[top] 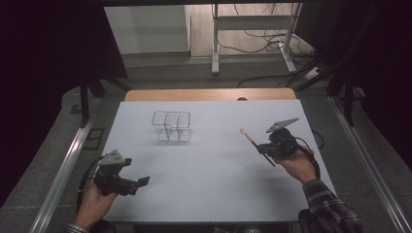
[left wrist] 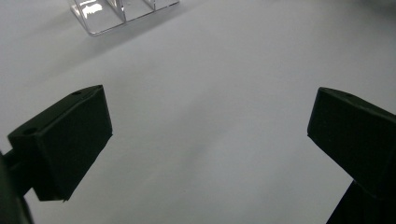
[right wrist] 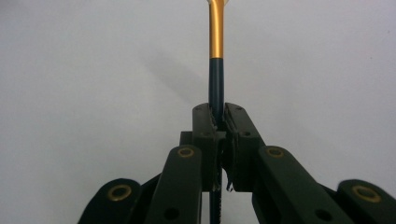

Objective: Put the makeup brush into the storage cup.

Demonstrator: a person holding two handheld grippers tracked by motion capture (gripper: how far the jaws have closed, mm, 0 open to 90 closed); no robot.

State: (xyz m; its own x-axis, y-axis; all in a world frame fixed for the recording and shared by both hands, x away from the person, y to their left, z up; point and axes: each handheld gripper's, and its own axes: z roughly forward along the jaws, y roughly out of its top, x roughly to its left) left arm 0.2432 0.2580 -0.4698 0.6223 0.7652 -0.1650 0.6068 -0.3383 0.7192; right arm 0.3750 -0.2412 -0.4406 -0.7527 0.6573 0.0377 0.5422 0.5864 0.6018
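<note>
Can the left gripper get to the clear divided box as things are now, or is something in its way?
Probably yes. The left gripper is open and holds nothing, and only bare white table lies between it and the clear divided box. The right gripper, shut on a brush, is off to the other side.

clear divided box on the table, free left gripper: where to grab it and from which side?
Grip one outer wall of the clear box from above, one jaw inside a compartment, one outside. Its top is open and its walls thin and upright. The left gripper is open and empty.
</note>
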